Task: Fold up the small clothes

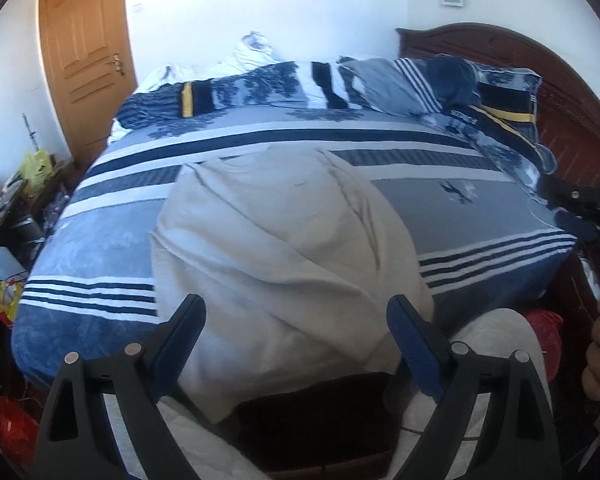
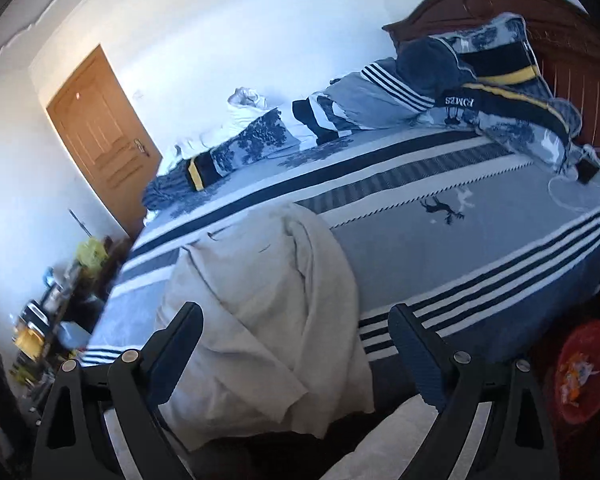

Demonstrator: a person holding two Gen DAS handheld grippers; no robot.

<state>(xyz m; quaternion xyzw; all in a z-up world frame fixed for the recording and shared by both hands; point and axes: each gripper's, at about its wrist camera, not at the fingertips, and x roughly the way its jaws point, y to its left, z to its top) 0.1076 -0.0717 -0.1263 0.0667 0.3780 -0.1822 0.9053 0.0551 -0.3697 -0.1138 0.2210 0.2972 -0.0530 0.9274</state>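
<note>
A pale grey garment (image 1: pixel 276 248) lies spread on the blue striped bed (image 1: pixel 100 248), its near end hanging over the front edge. My left gripper (image 1: pixel 296 320) is open and empty, hovering just before the garment's near end. In the right wrist view the same garment (image 2: pixel 260 300) lies partly folded over itself, and my right gripper (image 2: pixel 296 328) is open and empty above its near end. The right gripper also shows as a dark shape at the right edge of the left wrist view (image 1: pixel 588 208).
Pillows and a bunched quilt (image 1: pixel 340 84) line the far side of the bed by the dark wooden headboard (image 1: pixel 540 64). A wooden door (image 1: pixel 84 64) stands at the far left. Cluttered shelves (image 1: pixel 12 208) stand left of the bed. A red basket (image 2: pixel 584 372) sits right.
</note>
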